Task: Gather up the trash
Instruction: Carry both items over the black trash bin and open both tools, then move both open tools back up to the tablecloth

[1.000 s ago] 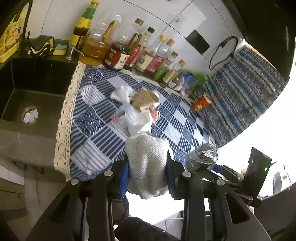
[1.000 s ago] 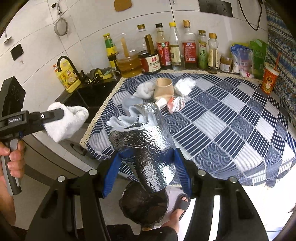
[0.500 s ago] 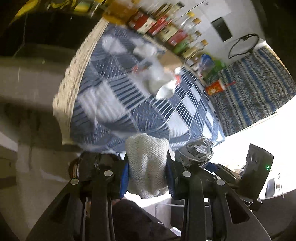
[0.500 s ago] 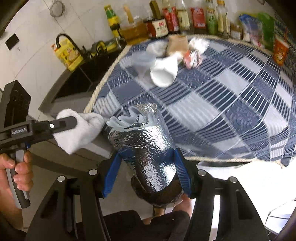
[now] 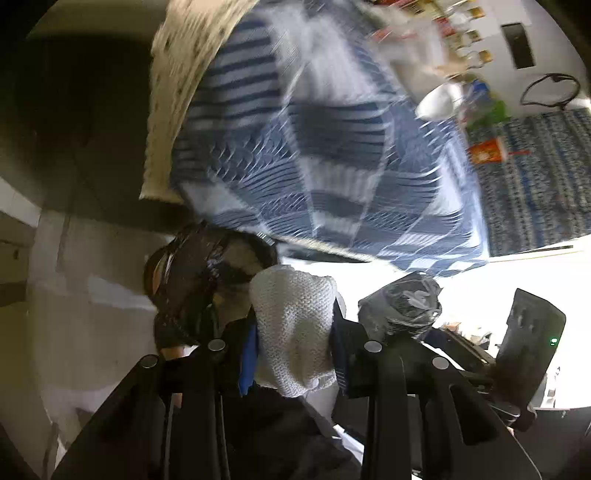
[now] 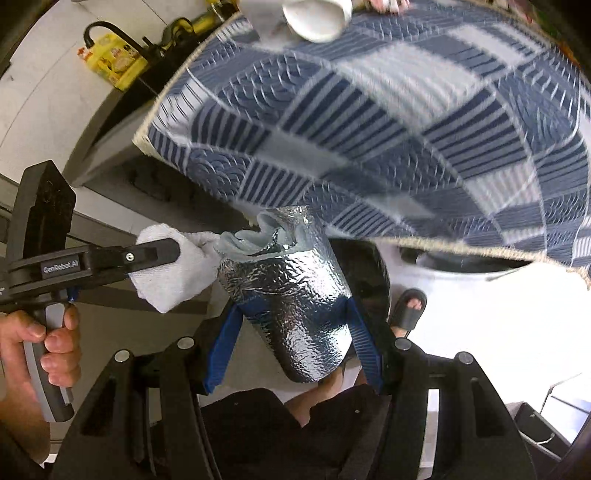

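both grippers are hanging below the table edge: left gripper (image 5: 295,325) is pinching the white paper wad (image 5: 293,321), right gripper (image 6: 295,317) is clamping the foil cup (image 6: 291,302) long axis forward, and the black-lined bin (image 5: 192,280) is lying just left of the left claw, the nearer one.

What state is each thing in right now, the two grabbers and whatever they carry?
left gripper: shut on the white cloth wad.
white cloth wad: crumpled, clamped between the pads.
right gripper: shut on the foil pouch.
foil pouch: open-topped, stuffed with crumpled tissue.
white cup: lying on its side on the tablecloth.
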